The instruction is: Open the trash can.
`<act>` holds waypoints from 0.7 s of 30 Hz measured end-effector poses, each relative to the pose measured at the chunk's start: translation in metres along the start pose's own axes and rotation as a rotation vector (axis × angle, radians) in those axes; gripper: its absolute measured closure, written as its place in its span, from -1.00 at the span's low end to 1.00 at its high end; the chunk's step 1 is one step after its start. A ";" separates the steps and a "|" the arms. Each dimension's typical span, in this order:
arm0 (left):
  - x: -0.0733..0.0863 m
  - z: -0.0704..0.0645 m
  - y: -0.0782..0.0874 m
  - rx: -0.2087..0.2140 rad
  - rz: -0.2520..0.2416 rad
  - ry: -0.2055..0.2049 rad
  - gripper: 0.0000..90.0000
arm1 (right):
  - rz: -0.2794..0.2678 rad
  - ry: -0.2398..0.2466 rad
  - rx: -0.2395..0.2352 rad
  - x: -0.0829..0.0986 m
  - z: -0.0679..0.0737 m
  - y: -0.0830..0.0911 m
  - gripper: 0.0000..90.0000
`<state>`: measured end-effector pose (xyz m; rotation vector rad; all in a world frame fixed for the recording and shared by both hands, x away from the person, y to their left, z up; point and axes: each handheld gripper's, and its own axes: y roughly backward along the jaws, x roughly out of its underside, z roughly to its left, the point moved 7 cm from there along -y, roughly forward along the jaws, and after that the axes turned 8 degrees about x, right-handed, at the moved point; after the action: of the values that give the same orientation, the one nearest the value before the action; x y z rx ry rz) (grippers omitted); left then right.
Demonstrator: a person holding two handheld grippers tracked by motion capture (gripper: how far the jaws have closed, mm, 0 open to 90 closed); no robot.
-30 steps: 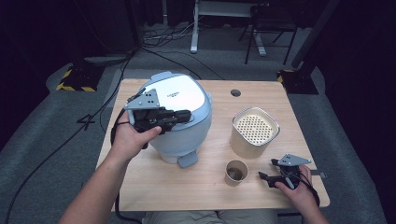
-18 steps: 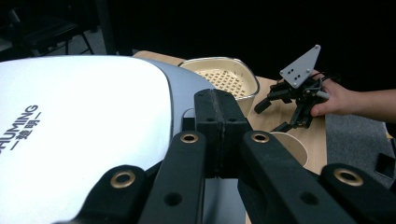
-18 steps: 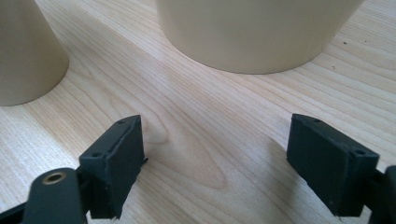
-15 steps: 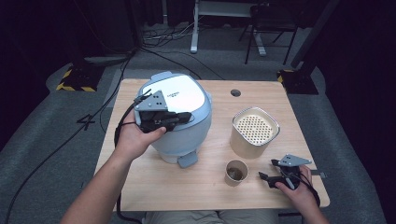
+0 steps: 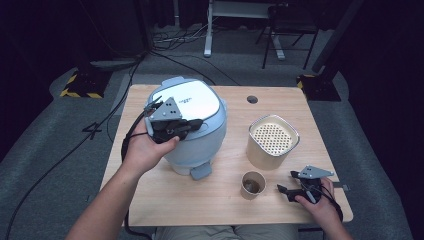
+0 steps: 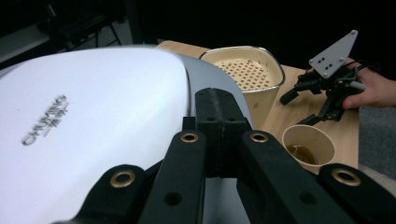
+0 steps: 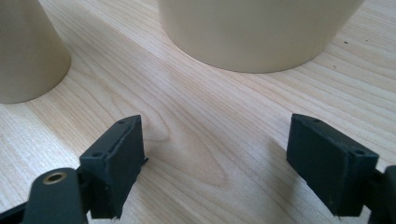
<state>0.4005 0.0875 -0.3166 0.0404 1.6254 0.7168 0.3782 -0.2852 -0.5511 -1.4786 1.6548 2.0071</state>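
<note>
A pale blue cooker with a white lid (image 5: 192, 102) stands at the table's left middle. My left gripper (image 5: 196, 123) lies over the lid's near side with its jaws shut, and nothing shows between them. In the left gripper view the shut left gripper (image 6: 217, 100) points across the white lid (image 6: 93, 121) toward the beige container (image 6: 247, 70). My right gripper (image 5: 287, 183) rests on the table's front right with its jaws open and nothing between them. In its own view the open right gripper (image 7: 219, 156) sits low over bare wood.
A beige container with a perforated insert (image 5: 272, 137) stands right of the cooker. A small paper cup (image 5: 253, 184) holding a little brown liquid sits between the cooker and my right gripper. The wooden table (image 5: 165, 200) has a cable hole (image 5: 252, 99) at the back.
My left gripper has shifted a little to the right, further over the cooker's lid. The right gripper, cup and container have stayed put.
</note>
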 end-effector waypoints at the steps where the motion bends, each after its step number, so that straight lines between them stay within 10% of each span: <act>1: 0.000 -0.001 0.000 -0.008 0.008 -0.004 1.00 | 0.000 0.000 0.000 0.000 0.000 0.000 -0.57; 7: -0.001 0.001 0.000 -0.020 0.018 -0.008 0.98 | 0.000 0.001 -0.001 0.000 0.000 0.000 -0.57; 13: 0.003 -0.002 -0.001 0.020 -0.035 -0.026 0.20 | 0.000 0.000 -0.001 0.000 0.000 0.000 -0.57; 21: 0.012 -0.018 0.015 0.048 -0.096 -0.060 0.03 | 0.000 0.001 -0.001 0.000 0.000 0.000 -0.57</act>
<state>0.3760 0.0966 -0.3201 0.0179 1.5756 0.5979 0.3777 -0.2855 -0.5510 -1.4805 1.6548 2.0080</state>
